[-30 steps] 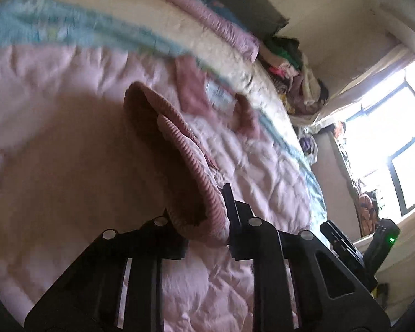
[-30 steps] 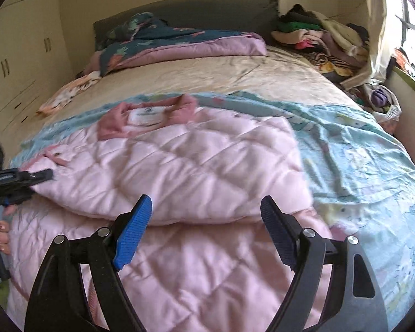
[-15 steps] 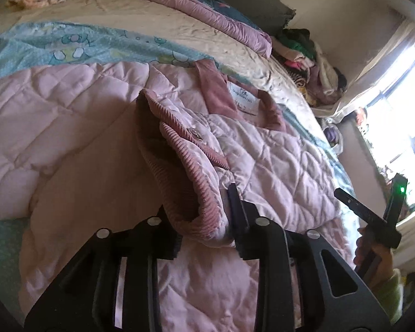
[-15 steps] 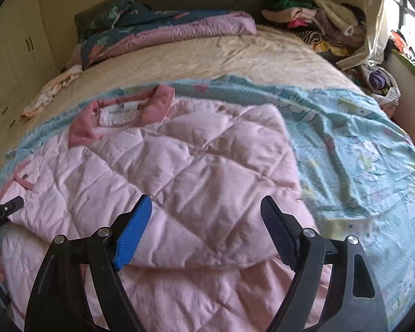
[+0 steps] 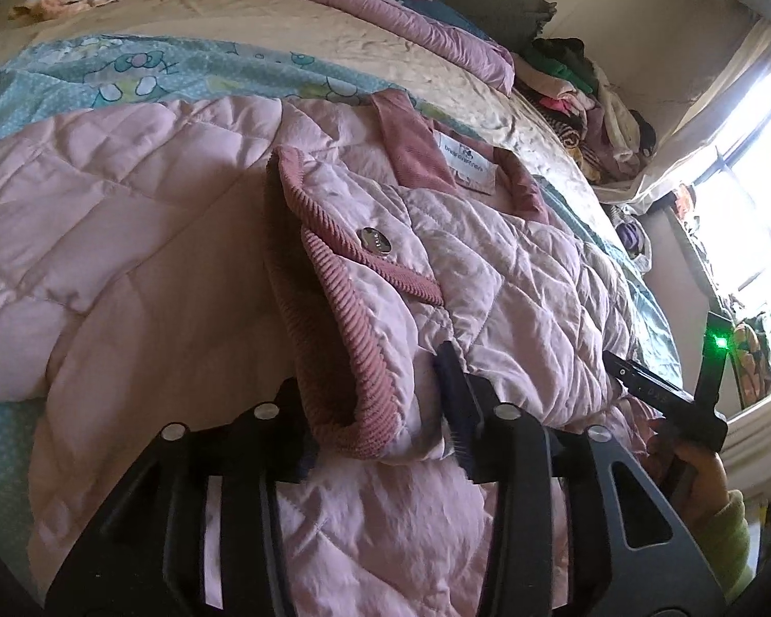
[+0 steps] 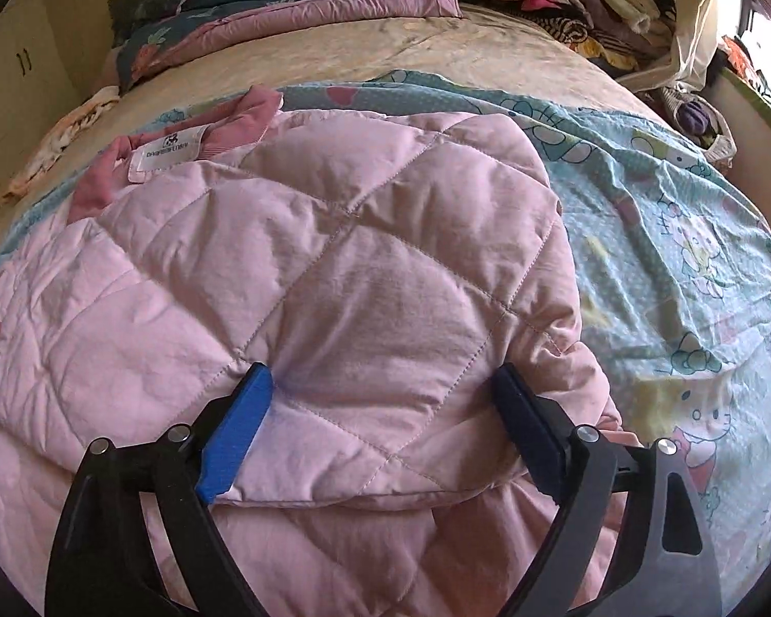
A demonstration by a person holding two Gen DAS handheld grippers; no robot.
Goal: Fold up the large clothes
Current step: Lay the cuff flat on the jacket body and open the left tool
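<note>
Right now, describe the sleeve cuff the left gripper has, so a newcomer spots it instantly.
Find the pink quilted jacket spread on the bed. Near its left edge, the left gripper is shut on a sleeve folded over the body. The cuff is darker ribbed corduroy with a silver snap button, unlike the smooth quilting around it.

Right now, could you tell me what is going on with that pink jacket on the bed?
A person with tongs in each hand is folding a pink quilted jacket spread on the bed. The left tongs are shut on the corduroy-trimmed sleeve cuff, holding it over the jacket's body. The right tongs are open over the folded-in panel near the hem, gripping nothing. The collar points toward the headboard. The fold is only partly done.
</note>
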